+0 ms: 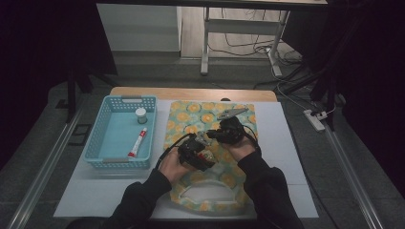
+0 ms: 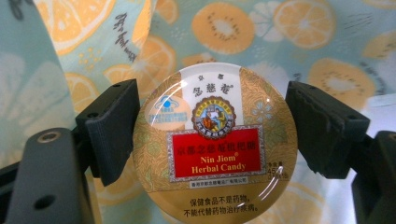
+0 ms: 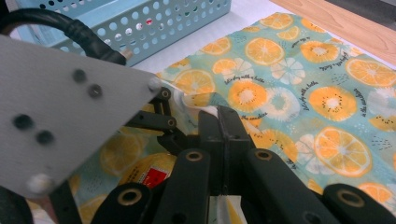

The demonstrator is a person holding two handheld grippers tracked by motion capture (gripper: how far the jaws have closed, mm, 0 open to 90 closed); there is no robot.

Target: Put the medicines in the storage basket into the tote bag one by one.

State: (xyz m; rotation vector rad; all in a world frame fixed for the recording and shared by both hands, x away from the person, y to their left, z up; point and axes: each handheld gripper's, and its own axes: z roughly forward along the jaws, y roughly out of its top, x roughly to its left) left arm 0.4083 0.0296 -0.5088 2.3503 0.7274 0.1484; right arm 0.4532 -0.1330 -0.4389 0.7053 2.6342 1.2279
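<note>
A round gold tin (image 2: pixel 215 140) labelled herbal candy sits between the jaws of my left gripper (image 2: pixel 212 135), both pads against its rim. In the high view my left gripper (image 1: pixel 203 151) hovers just over the fruit-print bag (image 1: pixel 191 114) with the tin (image 1: pixel 206 156) tilted in its grip. My right gripper (image 1: pixel 208 135) is beside it, jaws shut on a raised fold of the bag's fabric (image 3: pixel 205 105). In the right gripper view my right gripper (image 3: pixel 222 122) pinches that fold, with the left gripper's grey plate (image 3: pixel 60 121) and the tin (image 3: pixel 149 175) close at the left.
A light blue perforated basket (image 1: pixel 122 101) stands left of the bag, holding a red-and-white tube (image 1: pixel 137 142) and a small capped jar (image 1: pixel 141 115). The bag's handle cutout (image 1: pixel 210 193) lies near the table's front edge. A white mat (image 1: pixel 286 143) covers the wooden table.
</note>
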